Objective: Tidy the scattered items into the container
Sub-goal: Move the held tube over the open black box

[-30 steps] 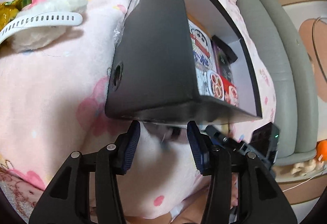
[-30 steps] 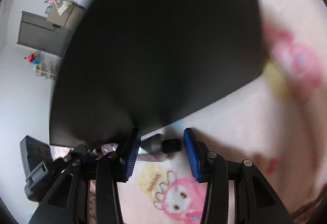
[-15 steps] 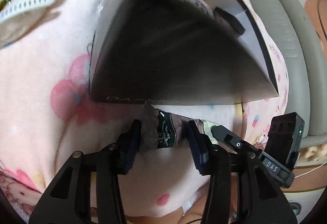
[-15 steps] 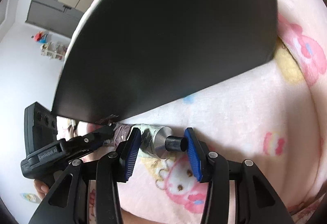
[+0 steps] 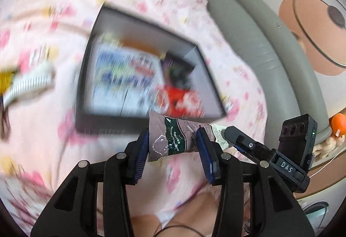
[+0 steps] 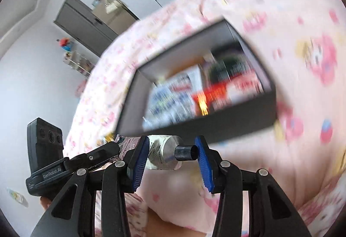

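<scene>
A squeezed tube hangs in the air in front of the black box (image 5: 103, 124), held at both ends. My left gripper (image 5: 174, 146) is shut on the tube's flat pinkish crimped end (image 5: 170, 135) with its green label. My right gripper (image 6: 173, 150) is shut on the silver shoulder and black screw cap (image 6: 183, 151). Each gripper shows in the other's view: the right one (image 5: 237, 137) reaches in from the right, the left one (image 6: 101, 152) from the left. The box (image 6: 216, 126) lies open on the pink blanket, holding a blue-and-white pack (image 5: 121, 77) and a red pack (image 5: 183, 98).
A white ribbed strap (image 5: 30, 83) and a yellow item (image 5: 6, 79) lie on the pink patterned blanket (image 5: 43, 139) left of the box. A grey padded edge (image 5: 259, 42) runs along the right. A person's knee shows below the fingers.
Both grippers have risen with the tube lifted off the blanket. The box, which earlier showed its dark side wall, now shows its open top and contents.
</scene>
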Demonstrator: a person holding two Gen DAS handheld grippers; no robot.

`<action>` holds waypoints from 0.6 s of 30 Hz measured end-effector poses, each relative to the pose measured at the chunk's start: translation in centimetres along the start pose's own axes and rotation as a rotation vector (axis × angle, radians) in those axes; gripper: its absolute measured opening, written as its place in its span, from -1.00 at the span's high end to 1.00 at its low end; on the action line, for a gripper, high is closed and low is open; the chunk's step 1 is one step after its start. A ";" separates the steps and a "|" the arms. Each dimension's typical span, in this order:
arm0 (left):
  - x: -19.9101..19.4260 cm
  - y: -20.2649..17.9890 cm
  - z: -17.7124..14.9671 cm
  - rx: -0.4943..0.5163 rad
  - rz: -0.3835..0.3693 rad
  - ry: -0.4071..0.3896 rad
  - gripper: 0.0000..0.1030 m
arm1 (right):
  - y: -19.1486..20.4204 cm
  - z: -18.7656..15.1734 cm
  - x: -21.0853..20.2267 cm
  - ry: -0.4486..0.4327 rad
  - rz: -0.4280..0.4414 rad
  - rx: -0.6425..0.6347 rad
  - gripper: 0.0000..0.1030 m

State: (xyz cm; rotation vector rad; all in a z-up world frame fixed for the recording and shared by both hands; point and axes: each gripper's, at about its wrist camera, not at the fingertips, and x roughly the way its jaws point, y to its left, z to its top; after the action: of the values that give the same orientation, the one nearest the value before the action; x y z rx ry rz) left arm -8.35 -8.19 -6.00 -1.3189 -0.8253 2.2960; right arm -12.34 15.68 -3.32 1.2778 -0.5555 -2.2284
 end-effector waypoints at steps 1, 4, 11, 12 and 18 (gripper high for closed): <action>0.0 -0.2 1.7 0.005 -0.002 -0.010 0.13 | 0.7 1.2 0.6 -0.008 -0.001 -0.024 0.21; 1.4 -1.2 6.1 0.003 0.011 -0.027 0.10 | 0.9 5.2 0.8 -0.003 -0.024 -0.085 0.21; 8.1 4.4 14.8 -0.115 0.079 0.034 0.09 | -2.0 13.2 8.1 0.156 -0.043 -0.056 0.21; 9.2 5.1 15.6 -0.117 0.100 0.046 0.10 | -2.8 14.0 9.9 0.188 -0.046 -0.035 0.21; 13.5 4.9 17.3 -0.066 0.209 0.085 0.06 | -5.8 16.5 13.5 0.246 -0.072 0.028 0.19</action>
State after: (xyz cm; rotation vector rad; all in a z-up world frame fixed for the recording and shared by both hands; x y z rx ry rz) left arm -30.23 -9.44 -11.21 -1.5877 -0.7734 2.3672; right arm -33.84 13.59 -7.86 1.5802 -0.4542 -2.0842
